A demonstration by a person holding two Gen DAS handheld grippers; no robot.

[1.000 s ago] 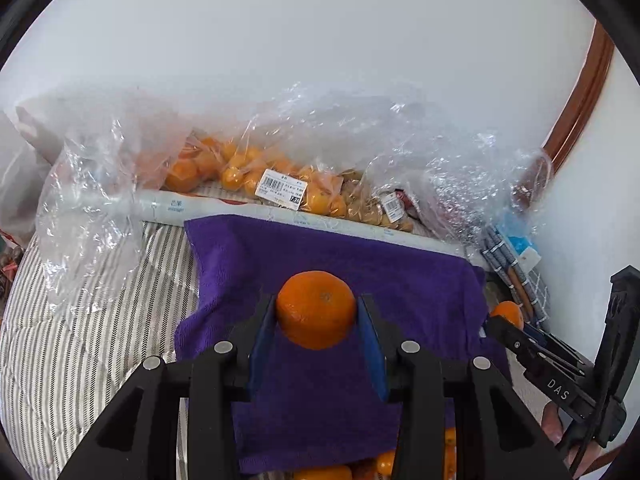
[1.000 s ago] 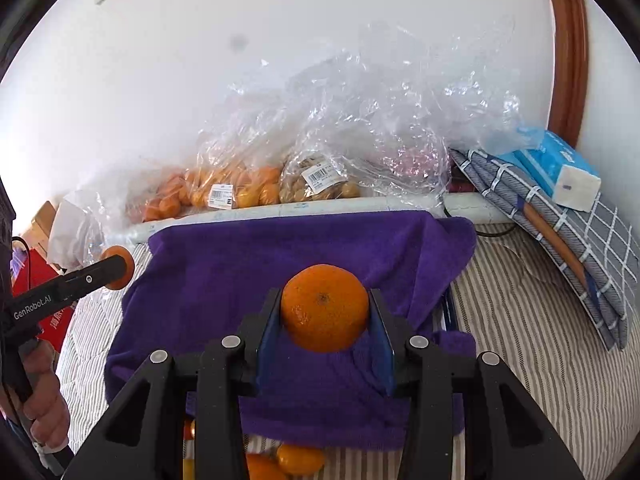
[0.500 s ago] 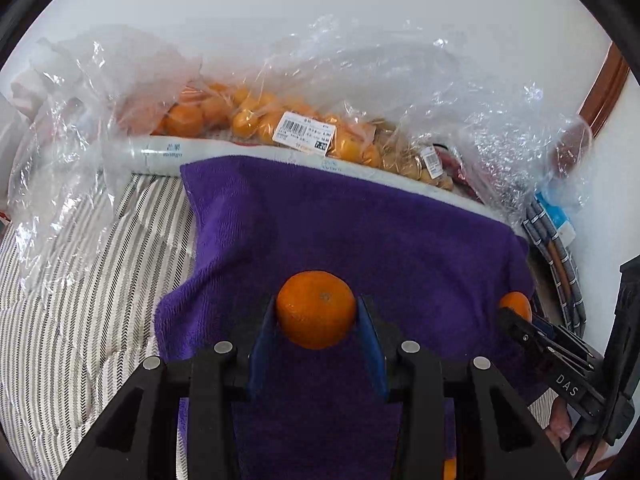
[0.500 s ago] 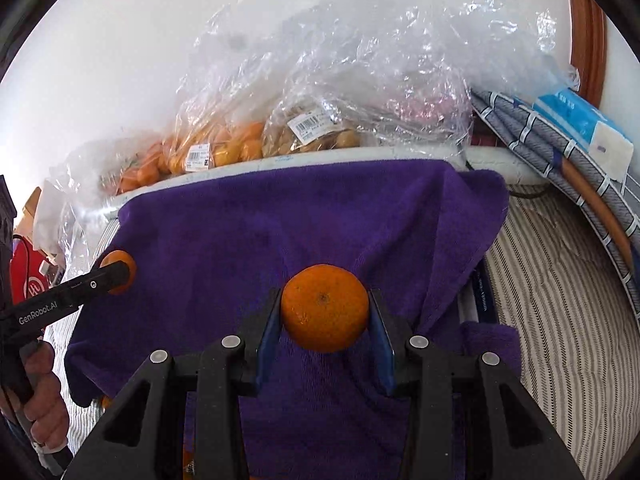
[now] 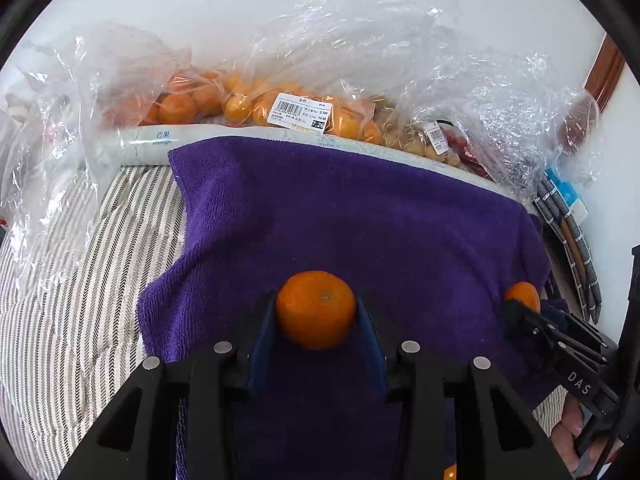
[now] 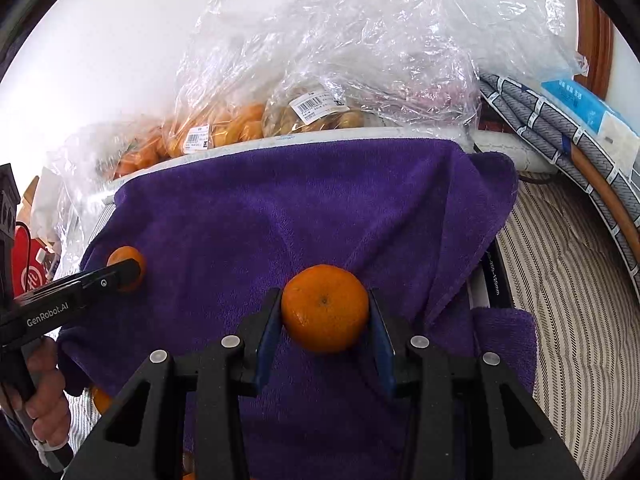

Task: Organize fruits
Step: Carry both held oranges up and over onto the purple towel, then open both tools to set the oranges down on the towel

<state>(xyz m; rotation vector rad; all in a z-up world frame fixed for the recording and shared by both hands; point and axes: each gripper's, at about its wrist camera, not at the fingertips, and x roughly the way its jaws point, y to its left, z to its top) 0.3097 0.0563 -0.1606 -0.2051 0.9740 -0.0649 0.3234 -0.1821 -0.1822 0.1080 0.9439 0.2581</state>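
Observation:
My left gripper (image 5: 316, 312) is shut on an orange mandarin (image 5: 316, 308) and holds it over a purple towel (image 5: 340, 216). My right gripper (image 6: 325, 310) is shut on another mandarin (image 6: 325, 308) over the same towel (image 6: 280, 208). The right gripper with its mandarin (image 5: 522, 296) shows at the right in the left wrist view. The left gripper with its mandarin (image 6: 126, 260) shows at the left in the right wrist view. Clear bags of oranges (image 5: 256, 104) lie behind the towel.
A white rolled tube (image 5: 148, 142) lies along the towel's far edge. Striped bedding (image 5: 72, 280) surrounds the towel. Folded grey checked cloth (image 6: 560, 132) and a blue tissue pack (image 6: 588, 108) sit at the right. A loose orange (image 6: 100, 398) lies below the towel's near edge.
Both grippers, still holding their mandarins, have moved forward and lower over the purple towel; the bags and the wall now look closer.

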